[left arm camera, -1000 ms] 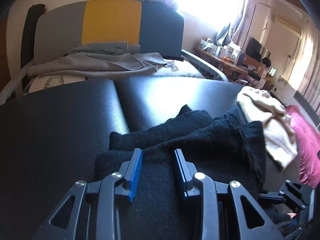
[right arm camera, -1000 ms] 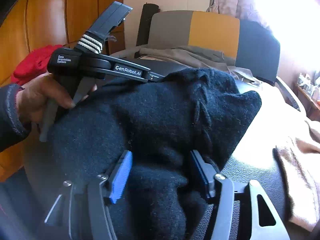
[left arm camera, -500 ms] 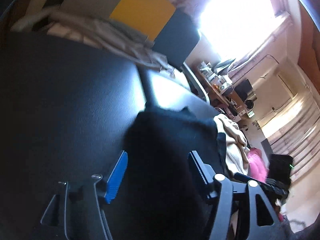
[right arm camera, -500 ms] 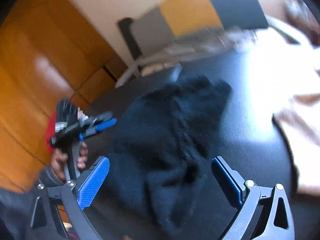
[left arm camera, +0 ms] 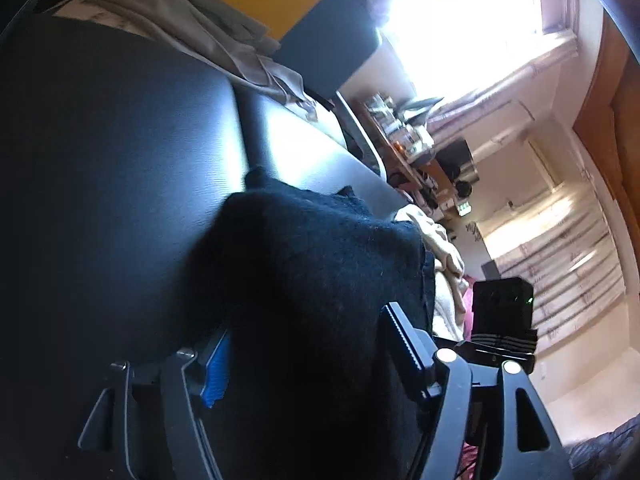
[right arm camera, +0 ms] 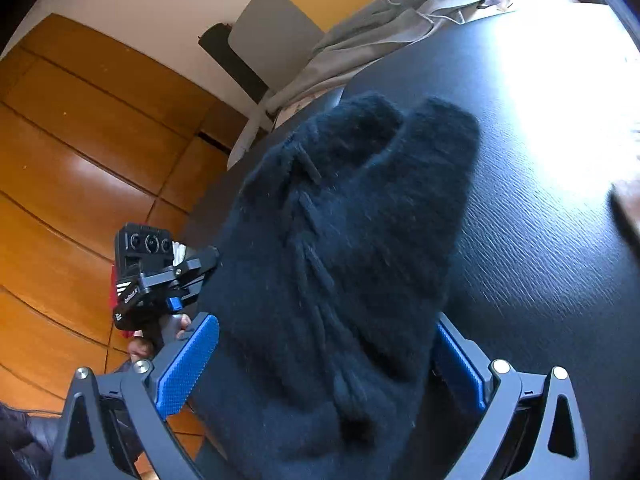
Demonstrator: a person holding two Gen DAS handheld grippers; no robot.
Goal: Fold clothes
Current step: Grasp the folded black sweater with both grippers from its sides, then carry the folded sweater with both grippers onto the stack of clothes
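Now released: my left gripper, jaws opening, and right gripper, jaws wide, have both let go of the black sweater, which lies bunched on the black table; I judge this fold laid.

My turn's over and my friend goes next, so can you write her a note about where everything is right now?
Left gripper: fingers opening, black sweater between them, not pinched.
Right gripper: fingers wide open around the same sweater.
The sweater lies bundled on the black padded surface; its fold looks roughly made.
Left to do: tidy it if needed, then the cream garment beside it and the grey garment behind.
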